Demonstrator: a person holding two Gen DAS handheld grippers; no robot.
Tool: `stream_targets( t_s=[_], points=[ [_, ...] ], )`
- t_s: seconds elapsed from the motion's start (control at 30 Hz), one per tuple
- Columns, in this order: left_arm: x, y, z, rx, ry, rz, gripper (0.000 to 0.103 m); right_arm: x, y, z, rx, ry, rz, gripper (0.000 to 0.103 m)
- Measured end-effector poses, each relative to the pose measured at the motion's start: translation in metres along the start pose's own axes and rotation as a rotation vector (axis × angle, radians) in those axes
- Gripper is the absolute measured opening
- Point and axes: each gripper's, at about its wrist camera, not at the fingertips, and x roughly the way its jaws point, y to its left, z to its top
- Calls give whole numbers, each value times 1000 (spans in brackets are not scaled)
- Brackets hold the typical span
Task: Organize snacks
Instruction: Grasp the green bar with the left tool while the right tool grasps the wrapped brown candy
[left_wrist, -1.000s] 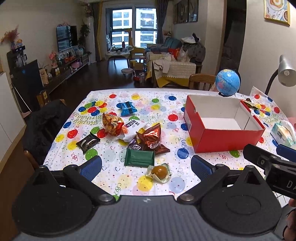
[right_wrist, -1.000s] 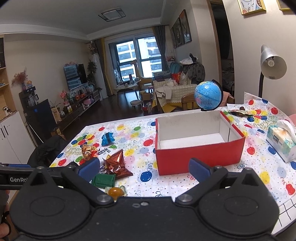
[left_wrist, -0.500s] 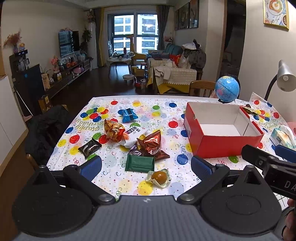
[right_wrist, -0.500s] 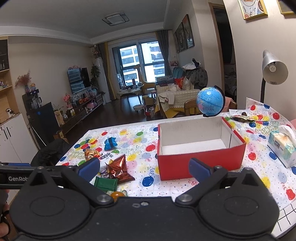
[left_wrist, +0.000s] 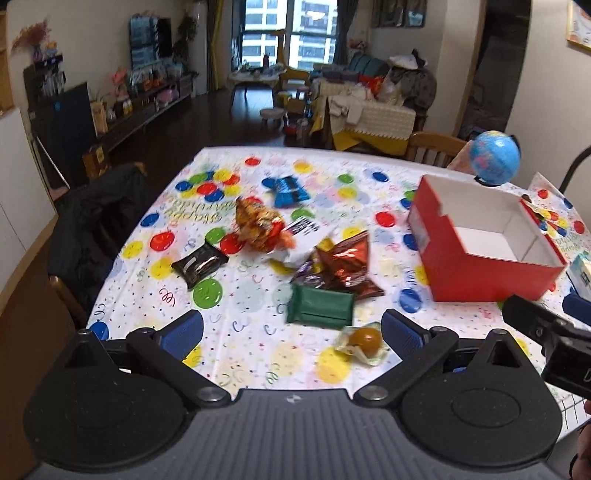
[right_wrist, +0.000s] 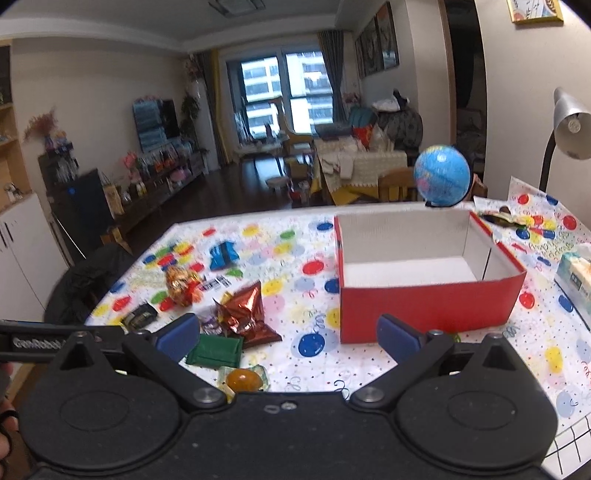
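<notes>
Several snacks lie on the dotted tablecloth: a green packet, a clear-wrapped orange sweet, a red-brown foil bag, an orange-gold bag, a black packet and a blue packet. An open, empty red box stands to the right; it also shows in the right wrist view. My left gripper is open and empty above the near table edge. My right gripper is open and empty, in front of the box's left corner.
A blue globe stands behind the box. A tissue pack lies at the right edge, a desk lamp above it. A chair with a dark jacket stands at the table's left side.
Both grippers have moved forward and lower toward the table; the left view has swung left over the snack pile. Both stay open. No snack has moved.
</notes>
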Motion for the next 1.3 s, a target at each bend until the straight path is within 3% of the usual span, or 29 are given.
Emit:
stream_targets(
  t_s=[0.23, 0.47, 0.67, 0.9, 1.3],
  points=[
    [57, 30, 12, 31, 61, 5, 103, 59, 32, -10, -115, 118, 4, 98],
    [112, 36, 14, 86, 147, -96, 103, 112, 46, -29, -187, 259, 17, 91],
    [155, 31, 15, 131, 223, -107, 103, 143, 57, -44, -247, 356, 21, 86],
    [184, 16, 17, 199, 250, -166, 103, 163, 74, -63, -334, 414, 23, 82],
    [213, -24, 20, 286, 316, -244, 103, 181, 84, -72, -383, 424, -12, 79]
  ],
)
